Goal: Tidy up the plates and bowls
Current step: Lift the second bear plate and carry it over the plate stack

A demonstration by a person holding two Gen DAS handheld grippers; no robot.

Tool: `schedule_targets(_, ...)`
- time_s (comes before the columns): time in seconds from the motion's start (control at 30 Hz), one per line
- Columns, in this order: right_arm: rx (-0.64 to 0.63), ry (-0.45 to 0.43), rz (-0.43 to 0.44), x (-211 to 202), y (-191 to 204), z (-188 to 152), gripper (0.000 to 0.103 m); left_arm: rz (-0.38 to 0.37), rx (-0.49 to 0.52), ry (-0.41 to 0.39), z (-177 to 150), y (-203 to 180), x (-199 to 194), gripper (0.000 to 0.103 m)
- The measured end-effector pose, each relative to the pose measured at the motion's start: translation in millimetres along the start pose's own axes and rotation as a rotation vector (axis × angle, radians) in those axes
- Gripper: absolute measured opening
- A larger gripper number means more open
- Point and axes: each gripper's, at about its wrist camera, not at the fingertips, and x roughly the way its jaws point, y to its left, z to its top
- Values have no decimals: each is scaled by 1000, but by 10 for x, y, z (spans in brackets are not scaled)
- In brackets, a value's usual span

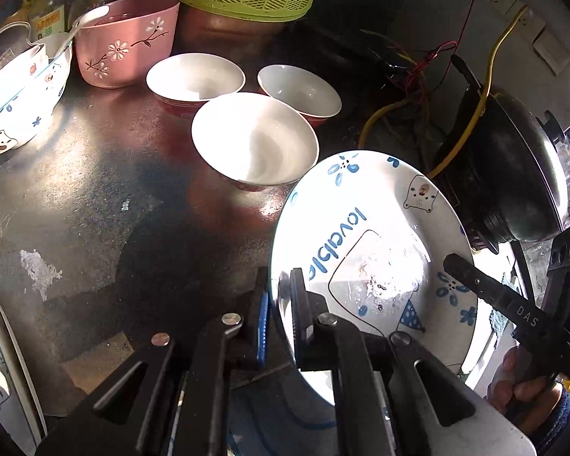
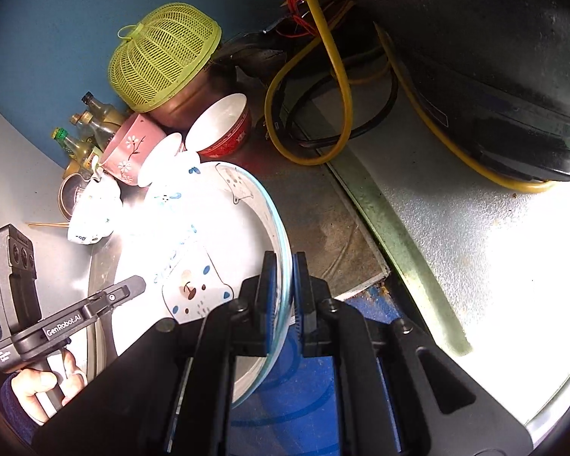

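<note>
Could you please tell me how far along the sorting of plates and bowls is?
Nothing looks sorted yet. In hand: both grippers, left and right, clamp the bear plate by opposite rims. Left: three white bowls sit unstacked, as does the pink bowl.

We see bare countertop [image 1: 95, 197] open left of the left gripper [image 1: 279, 304]; three white bowls [image 1: 254, 140] ahead and a black cooker [image 1: 513, 174] rightward block passage.
</note>
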Motion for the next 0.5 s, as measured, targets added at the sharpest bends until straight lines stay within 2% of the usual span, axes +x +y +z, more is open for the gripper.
schedule_targets(0.23, -79, 22, 52, 46, 384, -45, 9, 49, -51, -52, -158, 259, -359, 7)
schedule_targets(0.5, -191, 71, 134, 204, 941, -145, 9, 120, -161, -116, -426, 783, -810, 7)
